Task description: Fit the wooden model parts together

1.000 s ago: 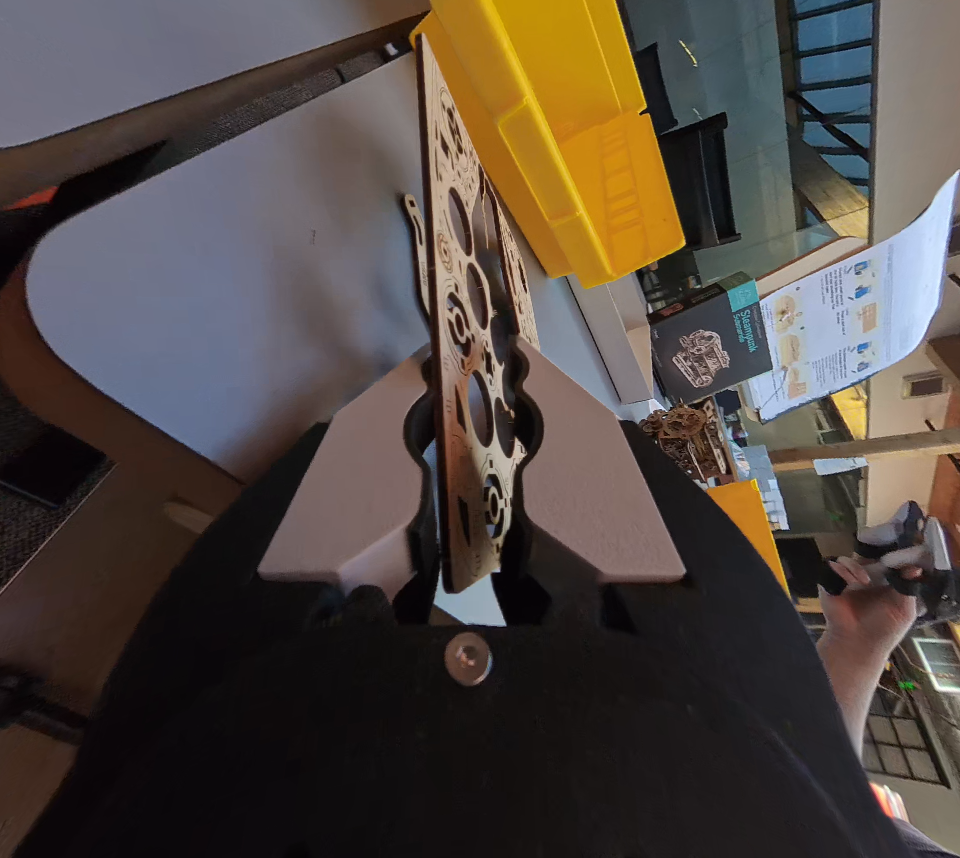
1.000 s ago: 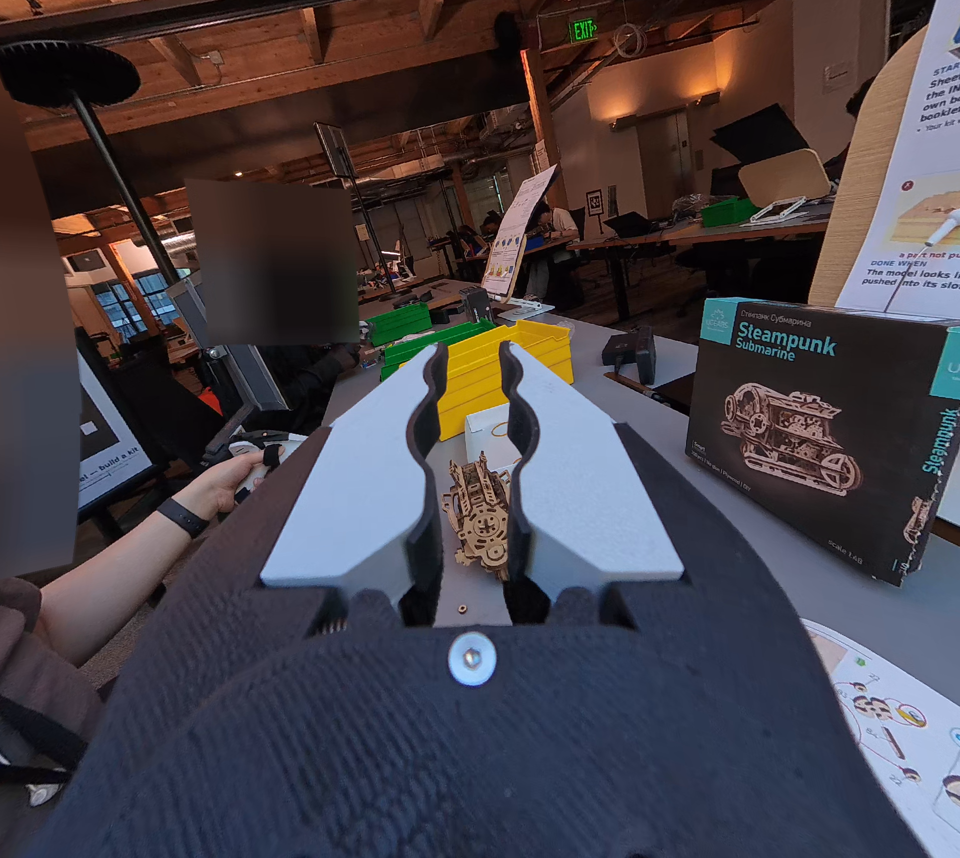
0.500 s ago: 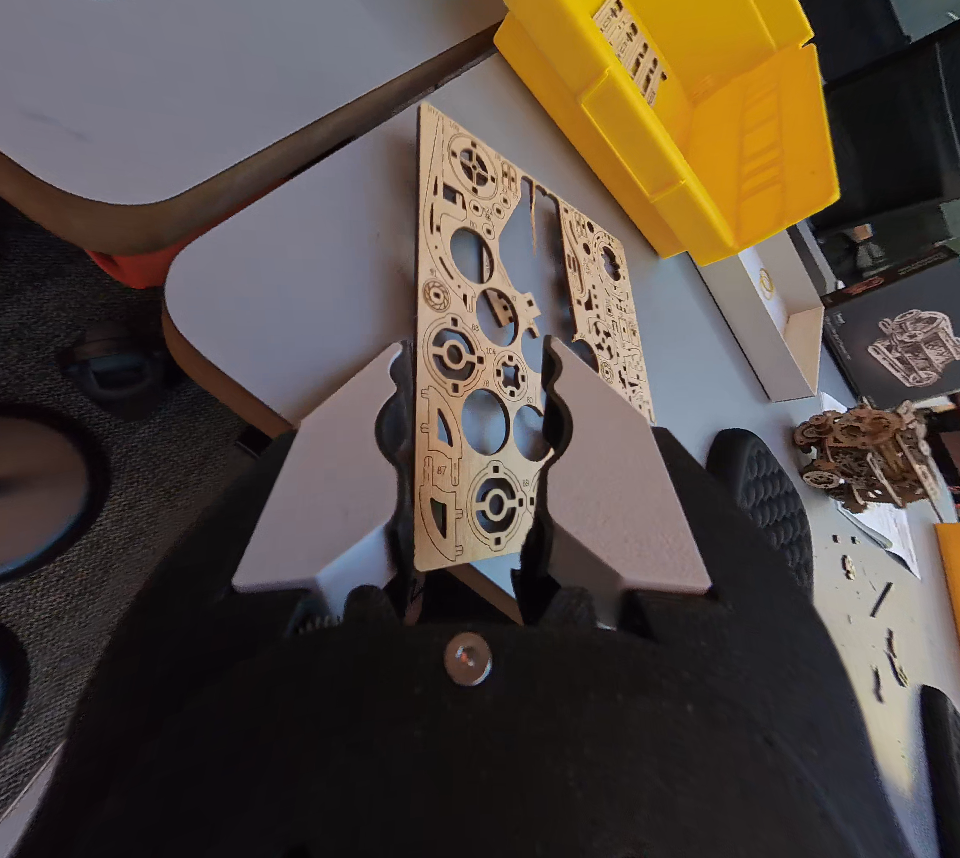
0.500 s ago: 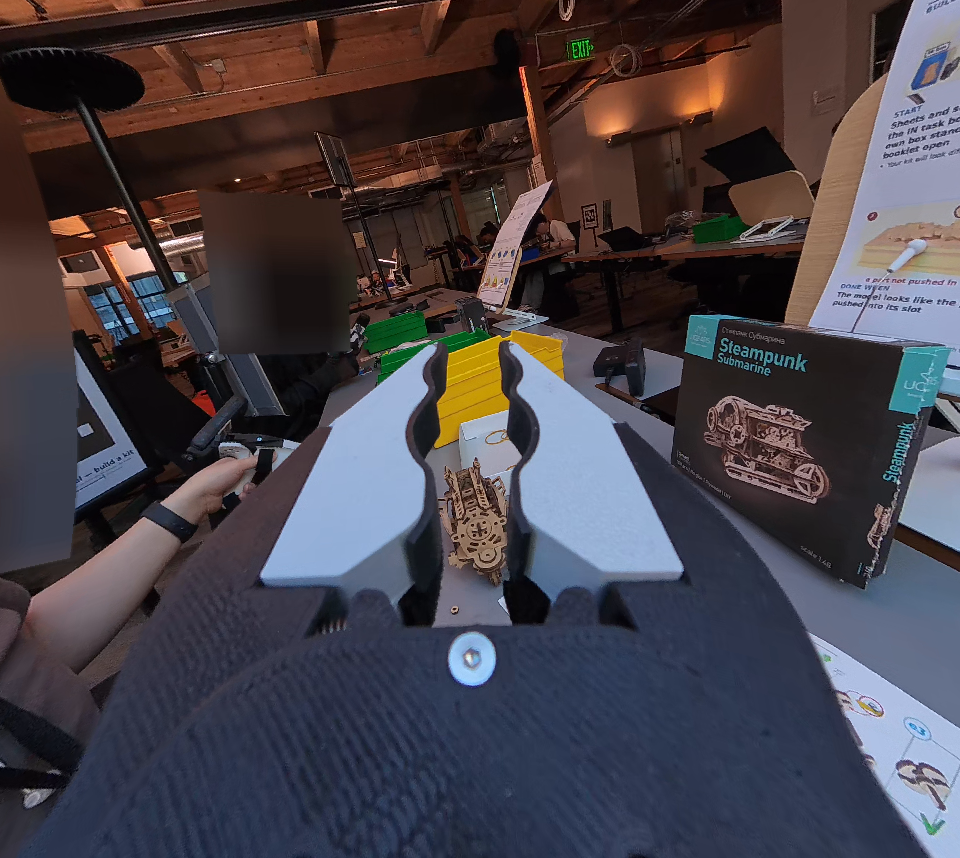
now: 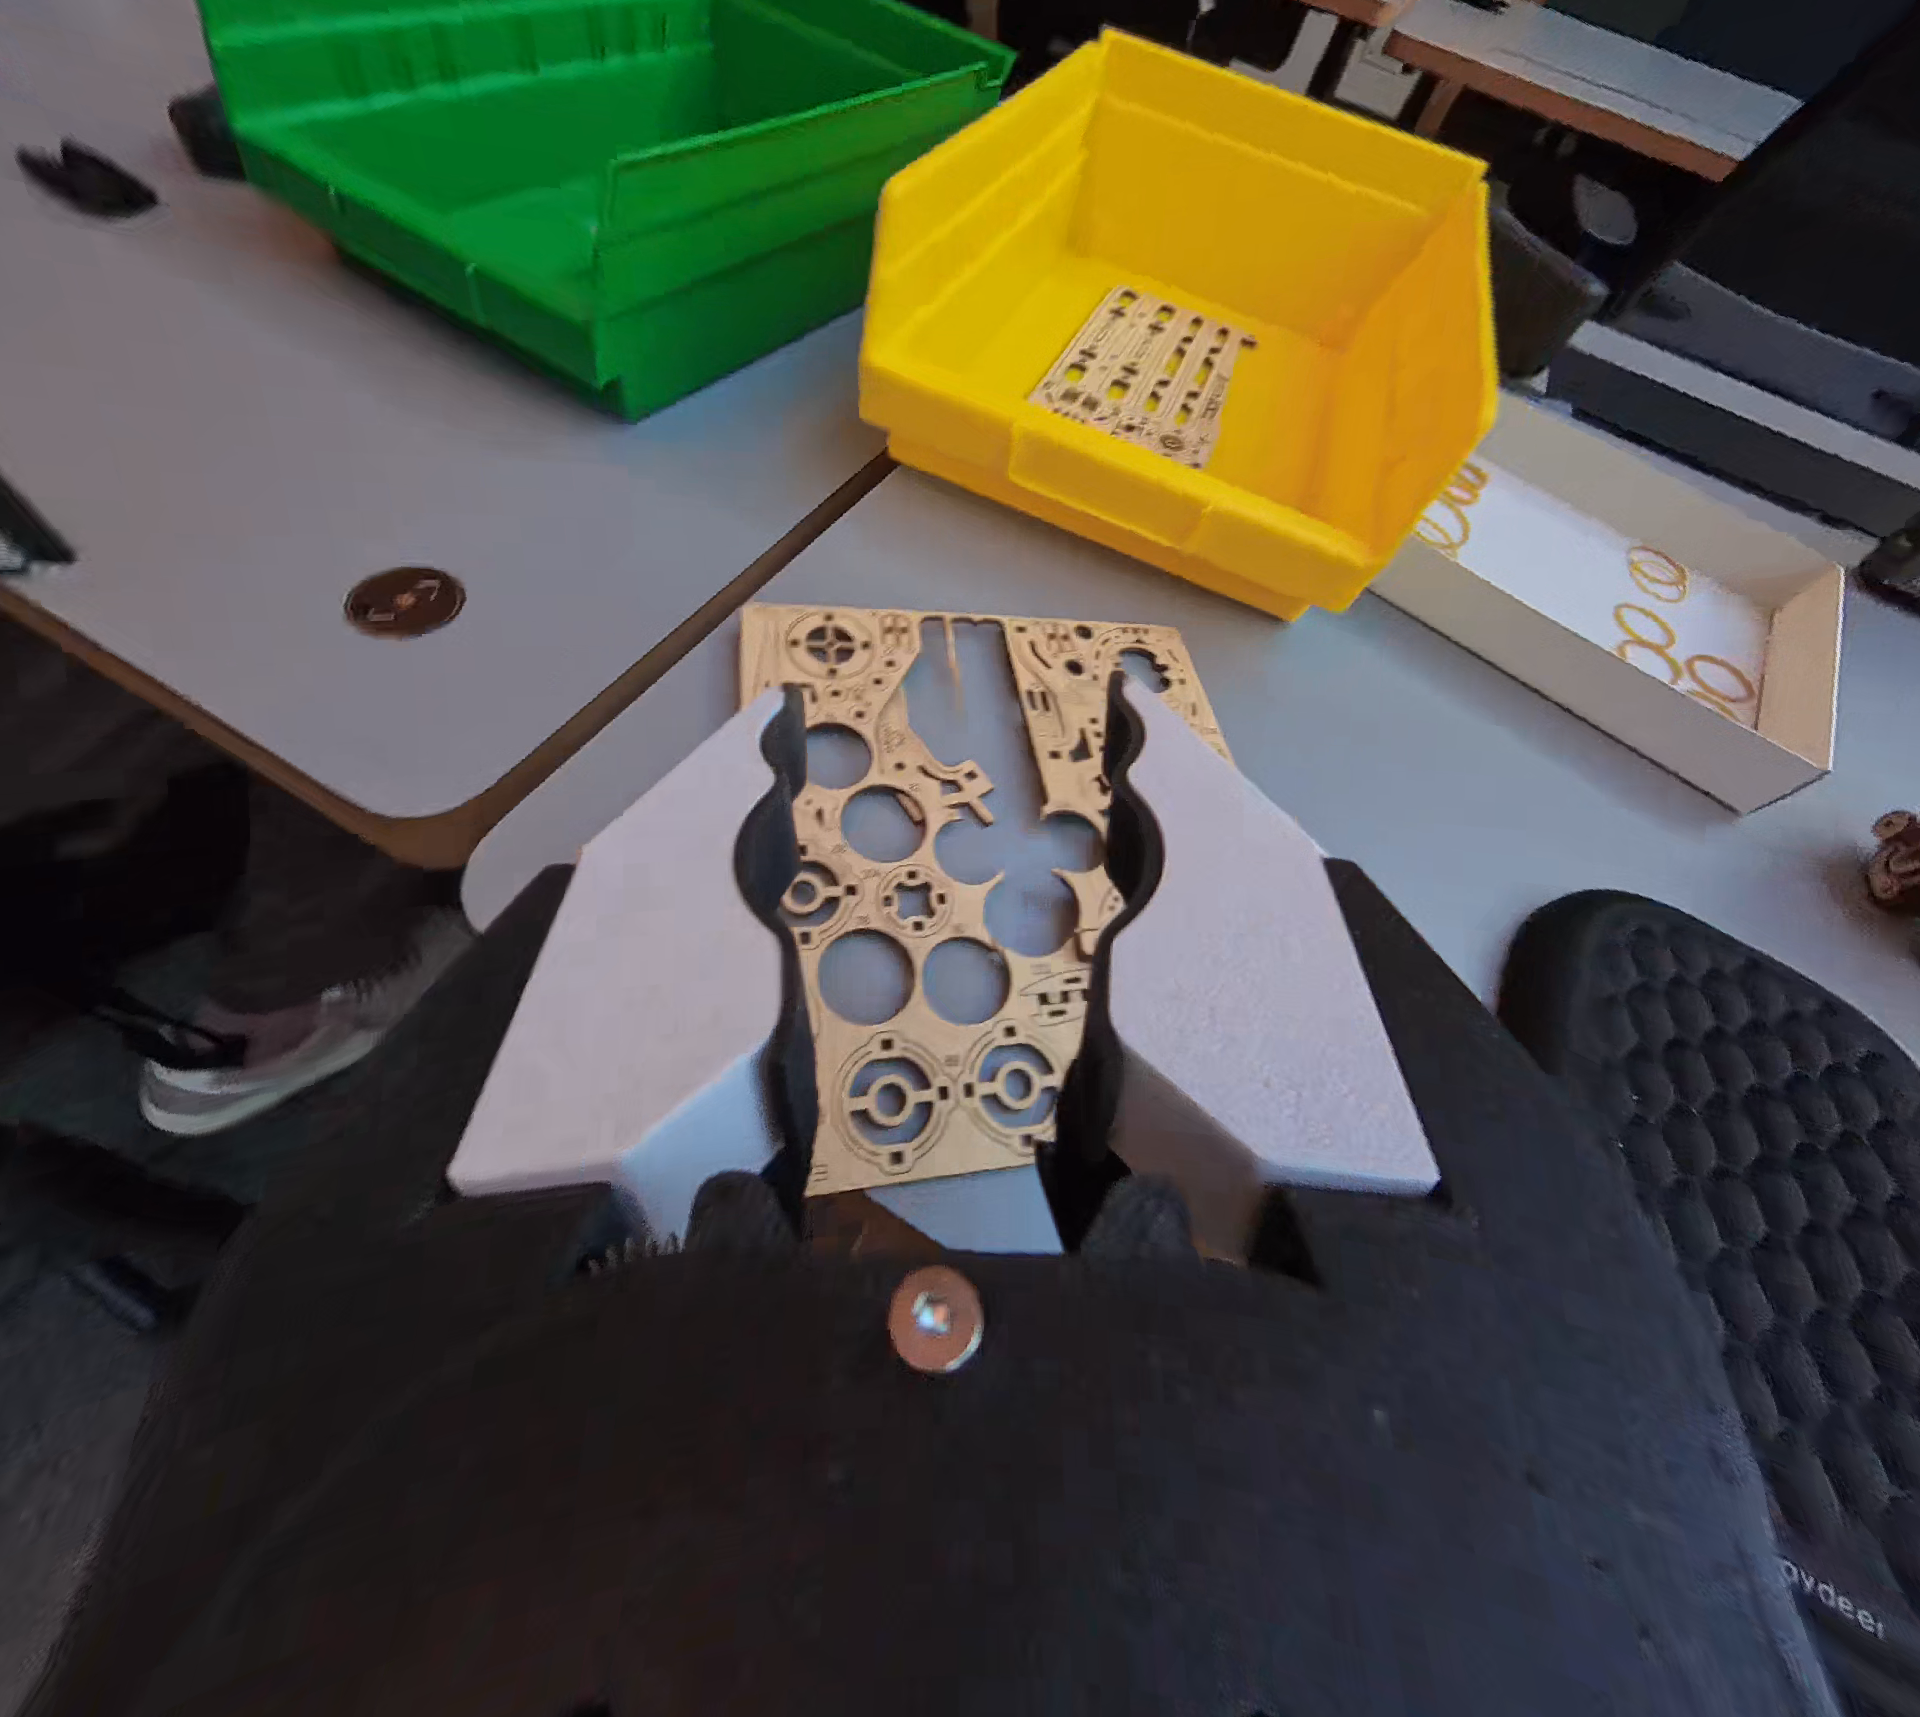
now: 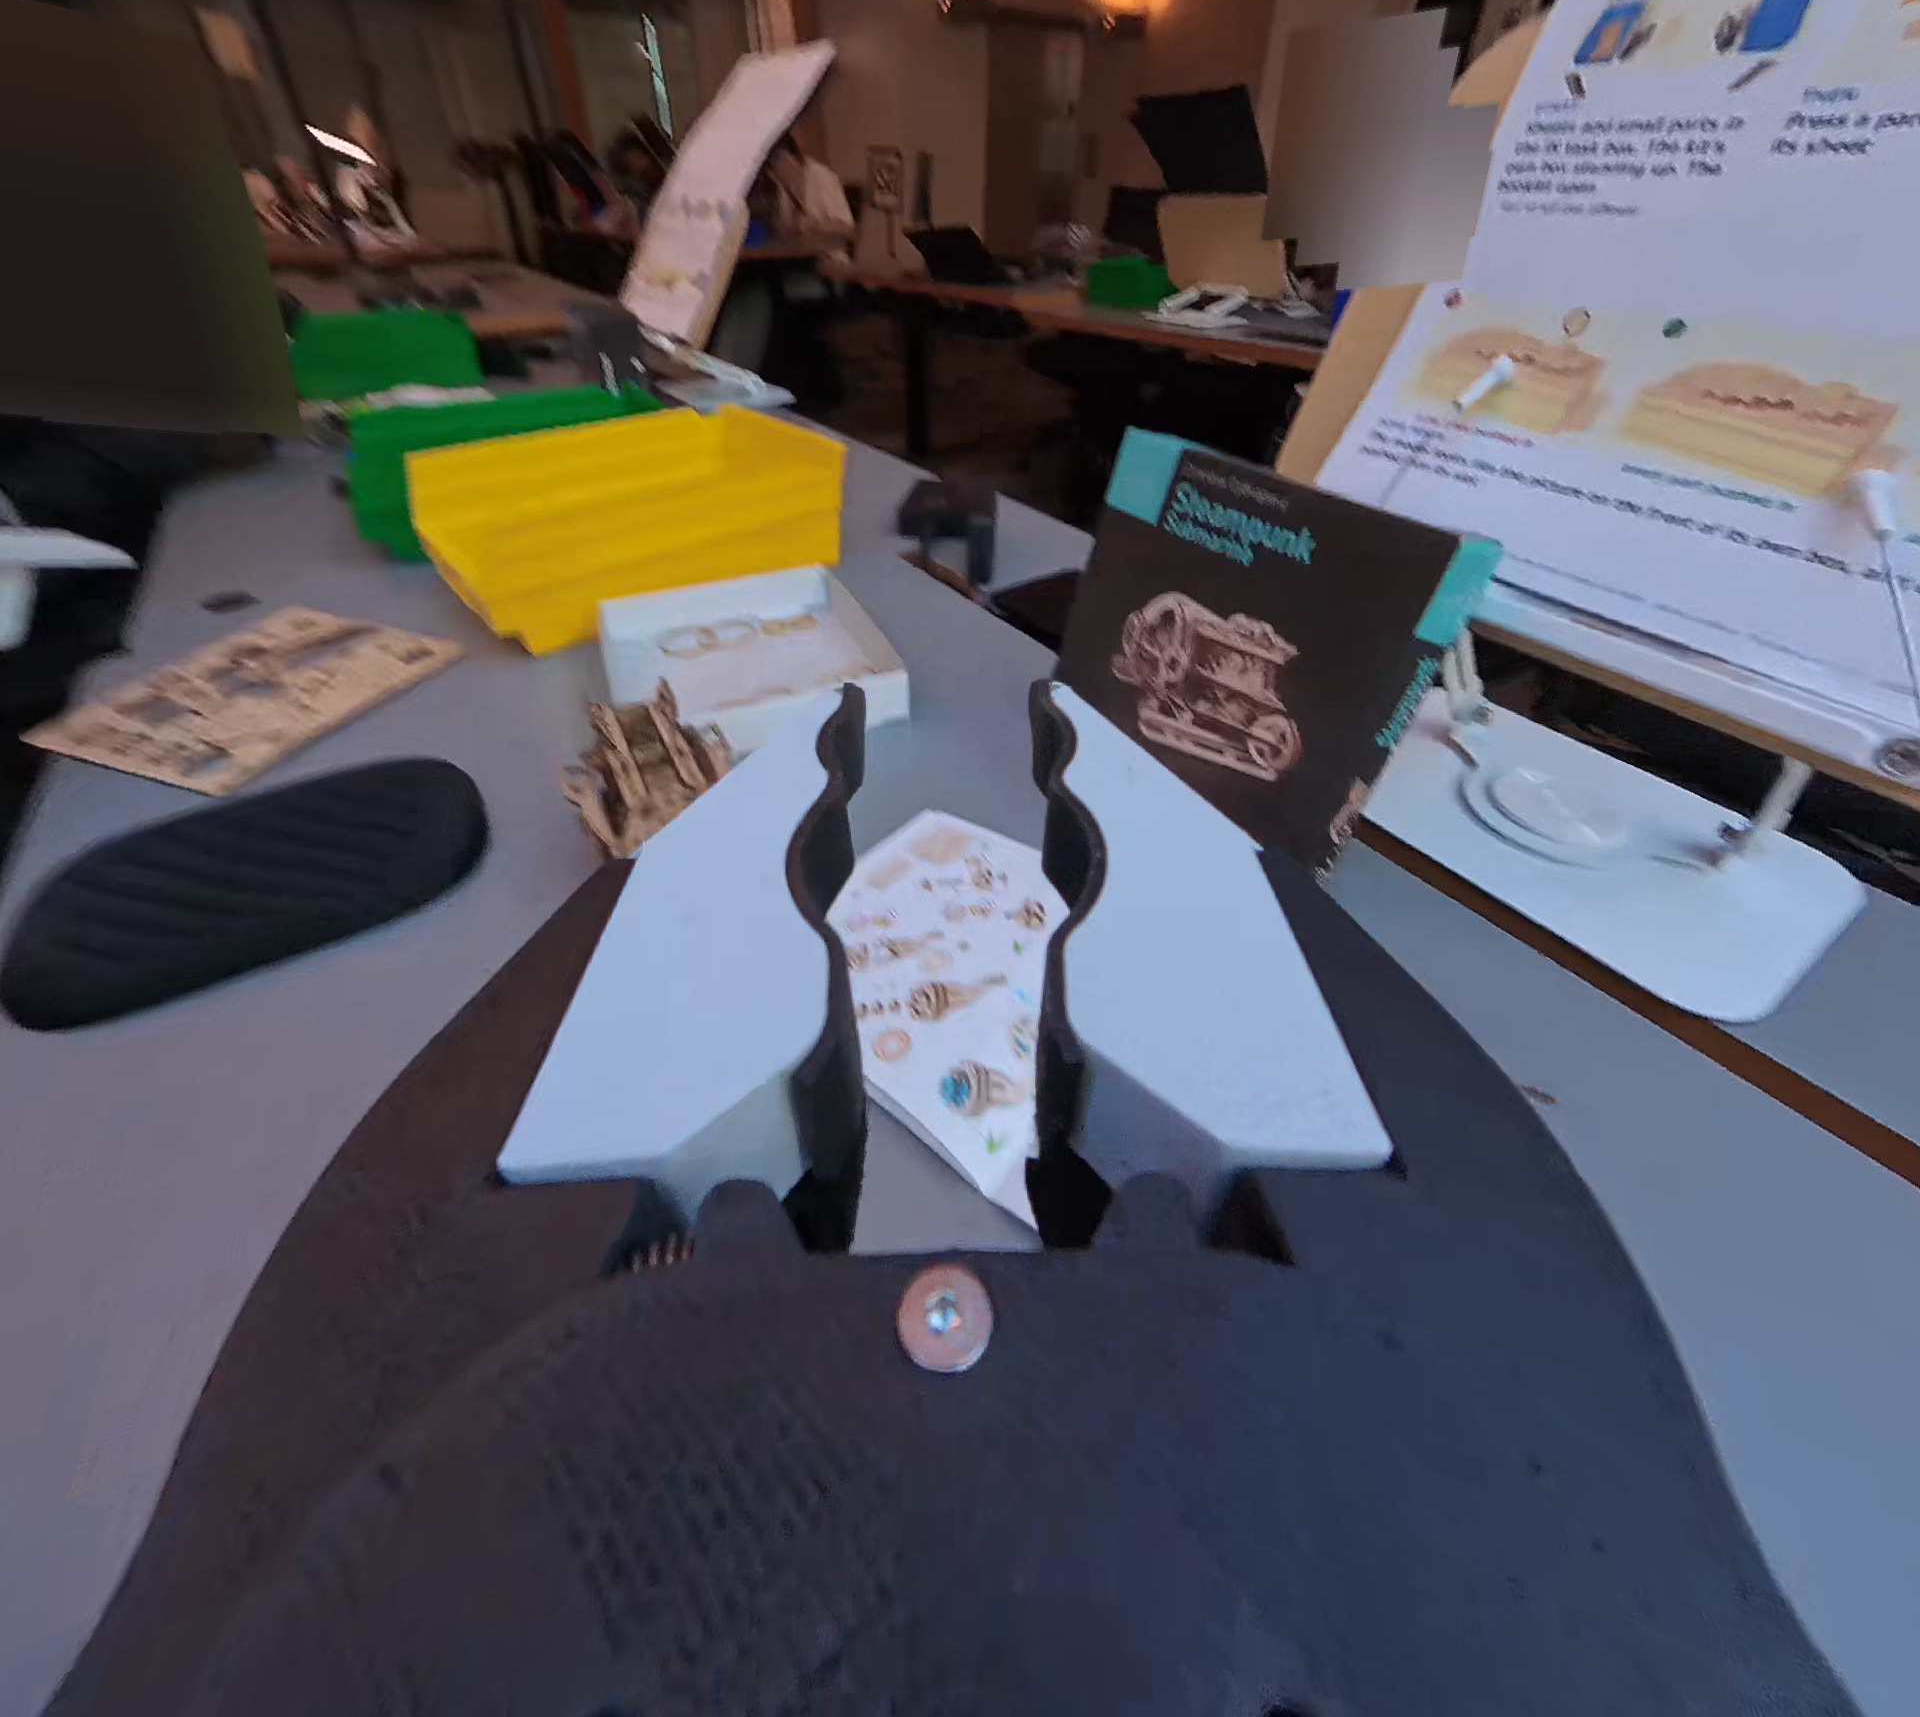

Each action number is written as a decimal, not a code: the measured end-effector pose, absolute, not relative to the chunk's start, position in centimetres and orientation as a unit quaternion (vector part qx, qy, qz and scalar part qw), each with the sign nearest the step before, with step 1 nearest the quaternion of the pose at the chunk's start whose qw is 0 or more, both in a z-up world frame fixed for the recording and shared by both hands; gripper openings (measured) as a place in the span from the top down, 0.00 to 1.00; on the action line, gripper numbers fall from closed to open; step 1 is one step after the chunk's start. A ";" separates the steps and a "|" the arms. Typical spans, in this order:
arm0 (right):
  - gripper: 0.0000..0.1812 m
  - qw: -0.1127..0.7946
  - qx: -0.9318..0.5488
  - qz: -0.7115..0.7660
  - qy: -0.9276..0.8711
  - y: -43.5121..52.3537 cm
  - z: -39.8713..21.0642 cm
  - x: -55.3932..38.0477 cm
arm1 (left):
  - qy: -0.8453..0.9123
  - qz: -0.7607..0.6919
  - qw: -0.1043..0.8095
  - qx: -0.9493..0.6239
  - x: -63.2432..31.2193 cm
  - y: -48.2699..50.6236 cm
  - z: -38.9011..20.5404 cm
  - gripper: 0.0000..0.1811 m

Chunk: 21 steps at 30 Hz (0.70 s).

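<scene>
A laser-cut wooden parts sheet [image 5: 935, 888] lies flat on the grey table, seen between the spread fingers of my left gripper [image 5: 953, 696], which is open and holds nothing. The sheet also shows at the left in the right wrist view [image 6: 239, 701]. A partly built wooden model [image 6: 644, 763] stands on the table just left of my right gripper [image 6: 945, 701], which is open and empty above an instruction booklet [image 6: 945, 940]. A second parts sheet [image 5: 1143, 374] lies in the yellow bin [image 5: 1101, 483].
A green bin [image 5: 582, 140] stands behind left of the yellow one. A white box with rubber bands [image 5: 1621, 628] sits to the right. A black pad [image 5: 1766, 1148] lies near the front. The kit box [image 6: 1247, 649], an instruction board [image 6: 1714, 213] and a white-based magnifier stand [image 6: 1662, 888] are at right. Across from one pair of fingers to the other is roughly 60 centimeters.
My left gripper held the sheet edge-on a second ago; it has opened and the sheet now lies flat on the table. My right gripper has swung right and down, from over the model to the booklet.
</scene>
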State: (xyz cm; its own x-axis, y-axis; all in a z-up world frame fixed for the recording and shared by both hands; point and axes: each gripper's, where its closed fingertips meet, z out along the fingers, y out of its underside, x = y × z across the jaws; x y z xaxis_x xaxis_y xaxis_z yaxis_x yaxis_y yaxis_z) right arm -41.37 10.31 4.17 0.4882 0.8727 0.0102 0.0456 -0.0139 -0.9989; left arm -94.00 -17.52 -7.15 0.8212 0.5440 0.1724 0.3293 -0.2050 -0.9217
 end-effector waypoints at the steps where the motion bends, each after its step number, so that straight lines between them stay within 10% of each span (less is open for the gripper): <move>1: 0.82 0.595 -0.635 0.315 -0.378 10.4 2.6 -41.5 | -0.258 0.112 0.563 -0.777 -92.7 -16.6 -6.6 0.67; 21: 0.33 0.527 -0.785 -0.021 -0.327 10.8 -9.7 -36.5 | -0.053 0.161 0.496 -0.851 -76.5 -1.5 -7.7 0.34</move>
